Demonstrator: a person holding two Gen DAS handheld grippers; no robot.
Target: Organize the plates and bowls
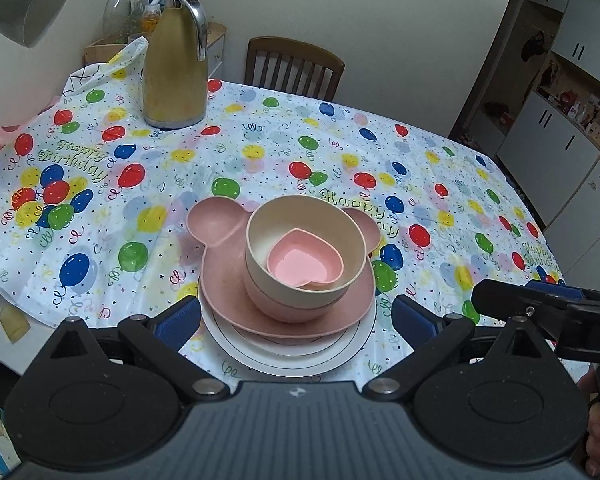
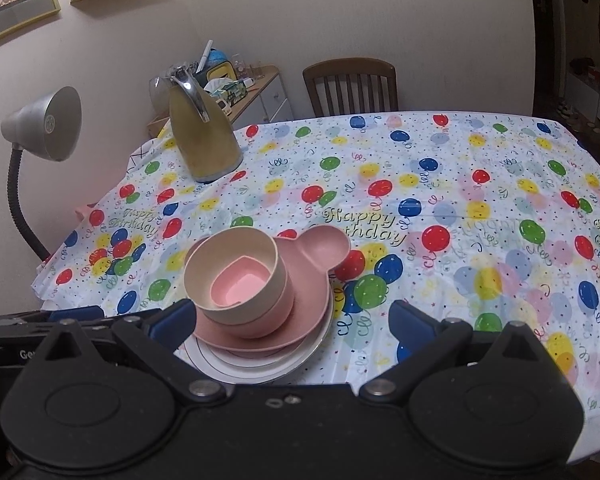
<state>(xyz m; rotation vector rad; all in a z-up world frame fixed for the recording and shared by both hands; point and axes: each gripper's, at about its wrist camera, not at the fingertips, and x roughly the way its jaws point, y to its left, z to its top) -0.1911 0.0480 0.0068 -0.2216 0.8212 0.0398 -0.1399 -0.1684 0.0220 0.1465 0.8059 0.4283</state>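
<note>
Resting near the front edge of a table covered in a white balloon-print birthday tablecloth [image 1: 260, 136] is a single stack of dishes. At the bottom lies a round white plate with thin dark rings [image 1: 288, 356]. On it sits a pink bear-shaped plate with two round ears [image 1: 220, 264]. That plate carries a pink bowl [image 1: 276, 304], with a cream bowl [image 1: 300, 240] nested inside it and a small pink heart-shaped dish [image 1: 304, 262] inside the cream one. The left gripper [image 1: 296, 316] hovers just before the stack, its blue-padded jaws spread wide to either side and holding nothing. The right gripper [image 2: 292, 320] is just beside it, also wide apart and empty. A tall gold thermal jug with a chrome handle [image 1: 176, 68] stands far back on the table, with a brown wooden chair [image 1: 294, 66] behind it.
</note>
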